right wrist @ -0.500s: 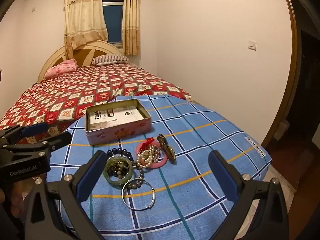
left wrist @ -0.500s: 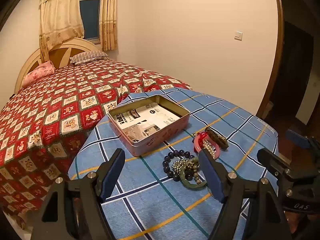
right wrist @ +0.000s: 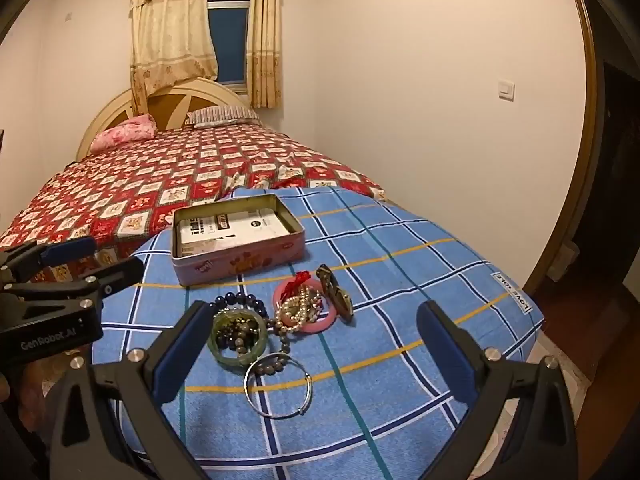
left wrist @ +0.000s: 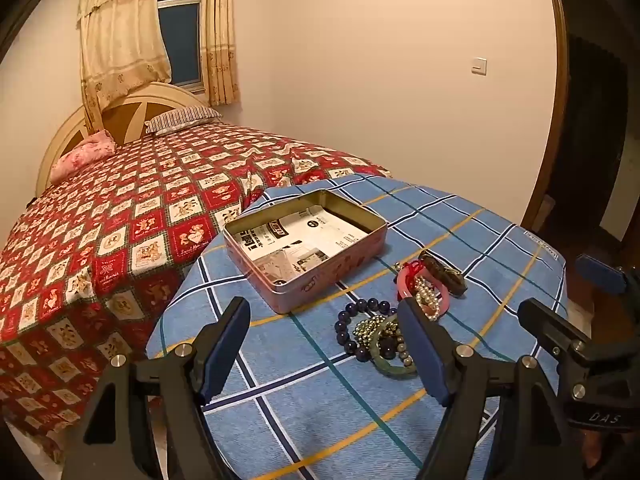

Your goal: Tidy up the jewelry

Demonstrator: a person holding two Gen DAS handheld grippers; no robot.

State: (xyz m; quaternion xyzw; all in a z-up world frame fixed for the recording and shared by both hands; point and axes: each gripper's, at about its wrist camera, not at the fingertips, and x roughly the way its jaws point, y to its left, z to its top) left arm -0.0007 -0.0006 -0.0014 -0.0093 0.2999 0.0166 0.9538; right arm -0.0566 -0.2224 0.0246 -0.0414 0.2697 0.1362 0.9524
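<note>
Over the blue checked bench, almost nothing has changed in half a second: the left gripper (left wrist: pixel 324 344) and right gripper (right wrist: pixel 312 344) hover as before, jaws wide open and empty. The jewelry (right wrist: pixel 276 316) lies heaped just beside the tin (right wrist: pixel 236 236), none of it inside, so sorting has probably not begun, though part of the tin's floor is hidden.

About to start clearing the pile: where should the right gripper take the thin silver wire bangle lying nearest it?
Take the thin silver wire bangle at its near rim, coming straight down with the open right gripper, one finger inside the ring and one outside. It lies flat on the blue checked cloth, so a side approach probably finds no edge. Its far rim crosses grey beads; avoid that side.
</note>
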